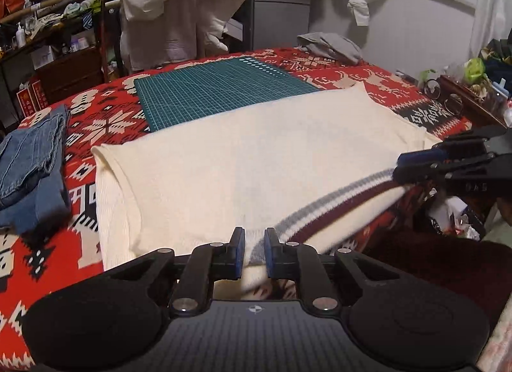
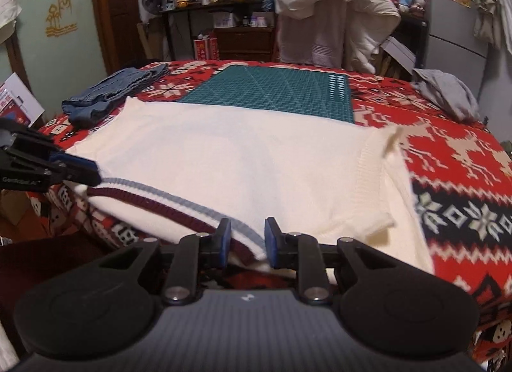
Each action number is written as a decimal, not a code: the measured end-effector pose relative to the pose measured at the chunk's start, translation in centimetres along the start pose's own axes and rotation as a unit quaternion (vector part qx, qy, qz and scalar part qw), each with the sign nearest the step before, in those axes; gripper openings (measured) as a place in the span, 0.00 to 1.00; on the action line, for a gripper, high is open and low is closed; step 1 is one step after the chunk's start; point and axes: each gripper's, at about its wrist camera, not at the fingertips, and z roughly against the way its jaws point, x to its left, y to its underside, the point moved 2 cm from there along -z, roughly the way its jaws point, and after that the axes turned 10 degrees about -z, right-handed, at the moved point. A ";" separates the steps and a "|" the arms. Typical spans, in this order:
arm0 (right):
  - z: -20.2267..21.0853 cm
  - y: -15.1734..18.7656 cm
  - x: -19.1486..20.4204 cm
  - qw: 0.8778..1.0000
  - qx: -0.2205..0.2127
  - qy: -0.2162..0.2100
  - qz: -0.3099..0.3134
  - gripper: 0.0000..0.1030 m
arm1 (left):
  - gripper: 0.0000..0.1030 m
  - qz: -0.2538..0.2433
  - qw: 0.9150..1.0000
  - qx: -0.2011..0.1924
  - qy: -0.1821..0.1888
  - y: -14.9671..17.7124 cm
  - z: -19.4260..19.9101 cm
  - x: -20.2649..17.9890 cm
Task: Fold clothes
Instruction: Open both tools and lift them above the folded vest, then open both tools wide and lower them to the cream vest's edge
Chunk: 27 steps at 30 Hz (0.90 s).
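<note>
While both grippers hang on to the striped hem, the cream sweater [image 1: 243, 161] lies spread across the patterned red blanket [image 1: 105, 122] on the table, its far edge overlapping the green cutting mat [image 1: 217, 90].

The risk, to my eye, is the hem itself. It runs as a stretched band along the near edge, and if one hand lifts or travels faster than the other, the knit would skew and the fold would land crooked. A thin bite on ribbed knit could also slip out mid-carry, dropping that corner. The sleeve bunched at the sweater's side might drag along and crease underneath.

The left gripper [image 1: 254, 252] has its blue pads narrowly parted with the hem's end lying between them; it looks pinched, though the wrist view does not settle how firmly. From the other wrist camera its tips appear closed onto the hem's end. The right gripper [image 2: 247, 242] likewise straddles the maroon-and-grey band, pads close either side and apparently clamping it. Folded jeans [image 1: 28, 170] and a grey garment [image 2: 448, 97] sit well apart.
</note>
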 end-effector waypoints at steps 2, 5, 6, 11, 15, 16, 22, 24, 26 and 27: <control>0.5 0.1 -1.1 1.000 -0.003 0.009 -0.014 0.22 | 0.16 0.014 1.000 -0.001 0.001 0.5 0.3 0.4; 0.9 0.1 -3.2 0.999 -0.007 0.030 -0.042 0.22 | 0.16 0.036 0.999 -0.004 0.006 0.8 0.5 1.0; 1.0 0.1 -3.9 0.998 -0.009 0.036 -0.053 0.22 | 0.16 0.039 0.999 -0.005 0.007 0.8 0.6 1.1; 1.6 -0.1 -5.6 0.995 -0.020 0.055 -0.080 0.19 | 0.16 0.046 0.999 -0.001 0.005 0.5 0.6 1.1; 1.7 -0.6 -4.4 0.997 -0.029 0.039 -0.062 0.19 | 0.16 0.062 0.998 0.002 -0.002 0.3 0.6 1.5; 1.5 -0.7 -4.1 0.997 -0.027 0.037 -0.057 0.19 | 0.16 0.064 0.998 0.004 -0.003 0.3 0.6 1.6; 0.4 -0.4 -4.5 0.996 -0.016 0.050 -0.067 0.16 | 0.16 0.065 0.998 0.015 -0.010 0.0 0.4 1.5; 0.6 -0.5 -4.8 0.995 -0.018 0.059 -0.072 0.16 | 0.16 0.067 0.998 0.019 -0.013 -0.1 0.4 1.4; 0.9 -0.7 -5.0 0.995 -0.022 0.061 -0.074 0.16 | 0.16 0.067 0.997 0.020 -0.018 -0.4 0.5 1.4; 1.1 -0.8 -4.9 0.995 -0.025 0.061 -0.072 0.18 | 0.16 0.067 0.997 0.020 -0.021 -0.6 0.6 1.4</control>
